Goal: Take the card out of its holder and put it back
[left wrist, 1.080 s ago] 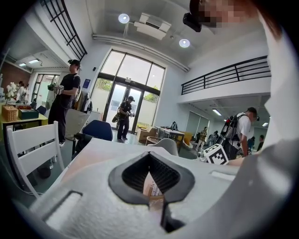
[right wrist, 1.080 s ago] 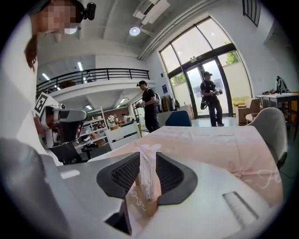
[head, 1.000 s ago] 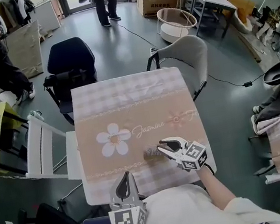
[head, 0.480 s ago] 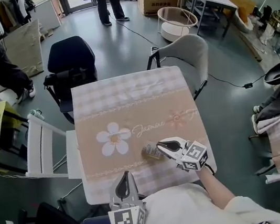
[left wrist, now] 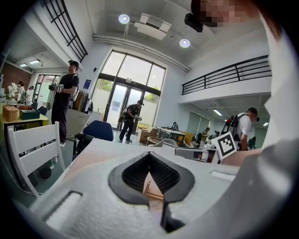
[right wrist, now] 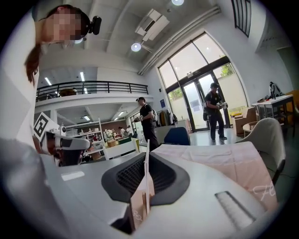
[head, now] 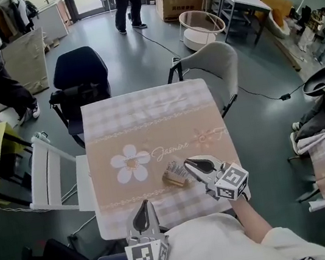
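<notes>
We are holding the right tool [head: 188, 164] clenched on the card [head: 172, 168], with its tips reaching the card from the 4 o'clock side. In the right gripper view the tool [right wrist: 146, 154] is pinching the card [right wrist: 140, 200] edge-on, so the thin sheet is standing upright between the two dark pads and rising just past their tips. The holder [head: 175, 181], a small tan wooden piece, is sitting directly under the card at its 6 o'clock side. We cannot tell whether the card is sitting in the slot or is clear of it.

Both things are lying on the surface [head: 147, 110], which is wearing a pink checked cloth. They are at about 4 o'clock from the white flower print [head: 130, 164] and near the edge closest to us.

We are keeping the left tool [head: 143, 205] clenched with nothing in it. It is hovering over the near edge of the surface, at 7 o'clock from the holder and apart from it. In the left gripper view its jaws [left wrist: 149, 156] are meeting at the tip, and the holder [left wrist: 153, 190] is showing through the gap behind them.

A dark chair [head: 81, 69] is standing at 11 o'clock beyond the surface, a grey chair [head: 213, 65] at 1 o'clock and a white chair [head: 49, 170] at 9 o'clock.
</notes>
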Demonstrator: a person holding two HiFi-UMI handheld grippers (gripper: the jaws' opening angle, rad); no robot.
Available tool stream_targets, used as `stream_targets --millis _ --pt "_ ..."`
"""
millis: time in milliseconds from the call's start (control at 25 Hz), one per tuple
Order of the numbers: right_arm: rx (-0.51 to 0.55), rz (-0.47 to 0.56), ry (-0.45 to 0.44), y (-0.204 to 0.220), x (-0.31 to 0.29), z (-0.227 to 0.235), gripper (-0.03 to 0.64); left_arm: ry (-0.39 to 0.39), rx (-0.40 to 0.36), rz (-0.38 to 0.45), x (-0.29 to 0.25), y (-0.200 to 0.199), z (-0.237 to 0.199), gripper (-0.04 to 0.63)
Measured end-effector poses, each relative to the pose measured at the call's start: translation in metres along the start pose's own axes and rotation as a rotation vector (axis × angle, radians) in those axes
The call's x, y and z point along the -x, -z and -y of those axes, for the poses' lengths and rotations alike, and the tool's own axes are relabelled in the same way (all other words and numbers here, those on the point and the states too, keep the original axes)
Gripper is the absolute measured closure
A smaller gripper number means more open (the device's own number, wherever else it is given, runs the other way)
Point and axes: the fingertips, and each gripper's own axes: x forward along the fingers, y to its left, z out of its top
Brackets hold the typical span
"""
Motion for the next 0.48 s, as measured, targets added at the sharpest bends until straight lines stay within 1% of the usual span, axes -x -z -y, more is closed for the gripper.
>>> stream_targets --millis 120,240,480 --pt "0.011 0.054 0.058 -0.024 0.014 0.001 0.597 0.004 -0.004 0.001 0.000 -0.001 0.002 0.592" --pt "0.019 0.113 0.103 -0.047 0.033 -0.008 0.597 0.014 -0.012 0.004 0.000 -0.001 0.002 0.592" --pt "0.007 0.209 0.189 -0.068 0.075 -0.029 0.597 0.056 -0.037 0.011 0.001 -0.002 0.012 0.592"
